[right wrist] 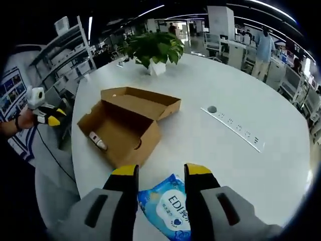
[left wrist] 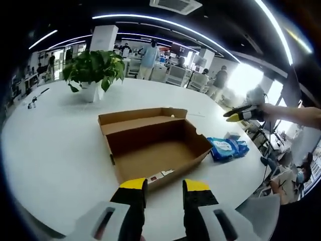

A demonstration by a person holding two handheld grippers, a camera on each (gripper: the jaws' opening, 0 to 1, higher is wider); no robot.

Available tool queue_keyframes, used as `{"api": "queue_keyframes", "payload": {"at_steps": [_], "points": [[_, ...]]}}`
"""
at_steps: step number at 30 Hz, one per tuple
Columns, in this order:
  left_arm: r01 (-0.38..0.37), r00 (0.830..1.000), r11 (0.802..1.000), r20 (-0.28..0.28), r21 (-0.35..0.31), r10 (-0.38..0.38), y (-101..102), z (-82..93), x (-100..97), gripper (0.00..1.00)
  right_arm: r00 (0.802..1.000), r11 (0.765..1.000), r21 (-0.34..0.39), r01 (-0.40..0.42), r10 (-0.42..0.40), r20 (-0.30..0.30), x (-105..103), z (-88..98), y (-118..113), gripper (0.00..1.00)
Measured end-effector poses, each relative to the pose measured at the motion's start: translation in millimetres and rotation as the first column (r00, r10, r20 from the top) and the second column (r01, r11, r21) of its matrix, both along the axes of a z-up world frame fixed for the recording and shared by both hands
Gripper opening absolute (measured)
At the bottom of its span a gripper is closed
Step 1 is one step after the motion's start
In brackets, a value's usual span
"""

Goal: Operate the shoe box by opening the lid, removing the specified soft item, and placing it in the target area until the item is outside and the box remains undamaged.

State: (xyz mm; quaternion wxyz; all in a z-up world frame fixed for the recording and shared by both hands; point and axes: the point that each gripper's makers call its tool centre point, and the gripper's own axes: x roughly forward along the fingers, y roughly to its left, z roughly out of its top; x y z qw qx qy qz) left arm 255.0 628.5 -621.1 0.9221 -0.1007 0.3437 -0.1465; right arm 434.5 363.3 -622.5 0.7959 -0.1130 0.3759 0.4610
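Note:
A brown cardboard shoe box point(left wrist: 153, 145) point(right wrist: 123, 125) lies open on the white table, its lid folded back flat. Inside it I see a bare floor and a small label. A blue soft pack of wipes point(left wrist: 228, 148) point(right wrist: 169, 210) lies on the table beside the box. My left gripper point(left wrist: 165, 187) hovers open just in front of the box's near wall with nothing between its yellow-tipped jaws. My right gripper point(right wrist: 161, 173) stands open above the blue pack, which lies below and between its jaws; in the left gripper view the right gripper point(left wrist: 241, 115) hangs above the pack.
A potted green plant point(left wrist: 94, 70) point(right wrist: 155, 49) stands at the far side of the white table point(left wrist: 50, 145) point(right wrist: 241, 90). A socket strip point(right wrist: 234, 127) is set into the tabletop. People and office chairs stand beyond the table. The table's edge runs close behind the blue pack.

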Motion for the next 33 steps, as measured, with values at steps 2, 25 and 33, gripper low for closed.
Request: {"api": "queue_keyframes", "payload": {"at_steps": [2,25,33], "points": [[-0.004,1.0,1.0,0.0,-0.001,0.004,2.2,0.0,-0.4,0.28,1.0,1.0,0.022,-0.014,0.014,-0.001,-4.5,1.9,14.1,0.34],[-0.001,1.0,1.0,-0.022,-0.006,0.001,9.6,-12.7,-3.1,0.28,0.977,0.974,0.08,-0.211,0.214,-0.019,-74.0,-17.7,93.1,0.34],[0.05,0.998,0.999,-0.038,0.018,-0.049,7.4,-18.9,3.8,0.28,0.975,0.972,0.09,-0.217,0.22,-0.026,-91.1,-26.3,88.1,0.34]]}}
